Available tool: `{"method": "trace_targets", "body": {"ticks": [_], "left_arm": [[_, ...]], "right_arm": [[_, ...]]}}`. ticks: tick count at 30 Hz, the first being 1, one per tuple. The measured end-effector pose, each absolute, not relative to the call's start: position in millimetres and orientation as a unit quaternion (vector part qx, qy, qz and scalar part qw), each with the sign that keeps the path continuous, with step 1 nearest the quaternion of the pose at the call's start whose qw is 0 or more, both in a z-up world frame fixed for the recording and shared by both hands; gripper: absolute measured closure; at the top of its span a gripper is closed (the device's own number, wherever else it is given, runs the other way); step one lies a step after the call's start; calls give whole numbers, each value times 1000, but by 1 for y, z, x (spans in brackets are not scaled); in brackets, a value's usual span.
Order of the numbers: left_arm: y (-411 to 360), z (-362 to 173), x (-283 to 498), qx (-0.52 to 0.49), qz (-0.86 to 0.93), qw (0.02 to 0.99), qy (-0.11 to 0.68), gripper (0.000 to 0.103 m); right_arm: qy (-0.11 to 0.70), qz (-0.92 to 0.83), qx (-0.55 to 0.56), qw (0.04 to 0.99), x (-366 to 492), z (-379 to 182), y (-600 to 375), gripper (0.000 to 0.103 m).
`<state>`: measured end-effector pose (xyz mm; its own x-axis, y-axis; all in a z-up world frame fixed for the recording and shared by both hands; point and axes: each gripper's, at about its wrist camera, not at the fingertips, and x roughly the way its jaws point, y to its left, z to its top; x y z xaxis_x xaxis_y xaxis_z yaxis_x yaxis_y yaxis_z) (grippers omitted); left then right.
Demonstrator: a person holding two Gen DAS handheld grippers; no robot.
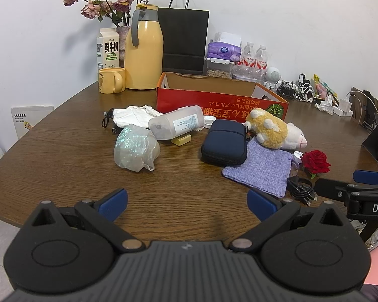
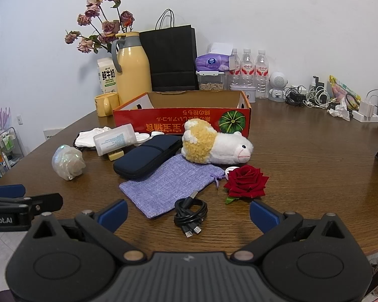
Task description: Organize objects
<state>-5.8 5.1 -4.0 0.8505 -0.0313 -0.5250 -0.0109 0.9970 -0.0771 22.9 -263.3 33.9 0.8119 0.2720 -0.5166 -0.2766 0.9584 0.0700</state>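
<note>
- Left wrist view: left gripper (image 1: 187, 205) jaws spread wide, nothing between them, hovering over bare wooden table (image 1: 63, 151) at the near edge.
- Red cardboard box (image 1: 221, 100) sits far centre, open top, looks empty from here.
- Loose items lie near side of the box: iridescent plastic wrap bundle (image 1: 134, 148) at left, clear bottle (image 1: 176, 124) on its side behind it, navy zip case (image 1: 225, 142) centre, plush sheep (image 1: 274, 132) right of it, touching the box front.
- Purple fabric pouch (image 1: 259, 170) partly under the case; red rose (image 1: 316, 162) to its right; coiled black cable (image 1: 301, 188) near right.
- Right wrist view: right gripper (image 2: 189, 217) jaws also wide apart, empty.
- Black cable (image 2: 190, 214) lies just ahead between the fingertips, touching the pouch (image 2: 168, 187) edge.
- Rose (image 2: 247, 181) near right, sheep (image 2: 214, 146) beyond it, box (image 2: 181, 118) far centre.
</note>
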Motion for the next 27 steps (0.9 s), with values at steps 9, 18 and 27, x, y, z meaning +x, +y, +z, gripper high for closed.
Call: {"method": "trace_targets", "body": {"ticks": [9,18,27], "left_arm": [[4,-3,-5,-39,-5,961,274,0],[6,-7,-1,-44,-1,958,285,0],[21,-16,11,-59,19,952,301,0]], "right_arm": [[271,144,-4,952,23,33,-263,0],[278,150,-1,949,25,28,-263,0],[294,163,-10,942,44,12,-264,9]]}}
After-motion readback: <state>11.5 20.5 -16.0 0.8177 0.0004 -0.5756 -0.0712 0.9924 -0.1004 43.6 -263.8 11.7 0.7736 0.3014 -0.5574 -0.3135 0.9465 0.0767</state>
